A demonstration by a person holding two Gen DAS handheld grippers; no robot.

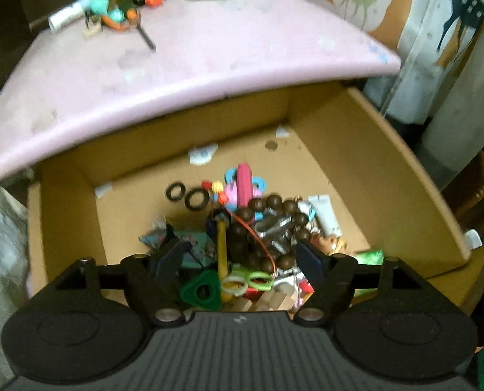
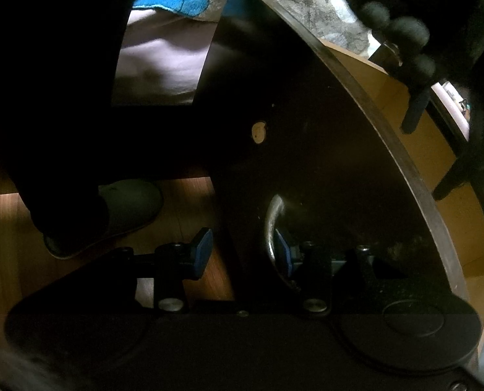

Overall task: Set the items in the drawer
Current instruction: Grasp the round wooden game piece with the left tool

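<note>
I am holding my left tongs [image 1: 242, 257] wide open and empty over the open drawer [image 1: 372, 169], above its pile of beads [image 1: 268, 205]. My right tongs [image 2: 242, 254] are gaping beside the drawer handle [image 2: 271, 228].

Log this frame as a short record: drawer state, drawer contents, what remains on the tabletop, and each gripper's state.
drawer: open, under the pink tabletop
contents: pile of small items, including a brown bead bracelet and two black rings
tabletop: small toys at the far left
left gripper: open, above the pile, holds nothing
right gripper: open, at the drawer's metal handle
</note>
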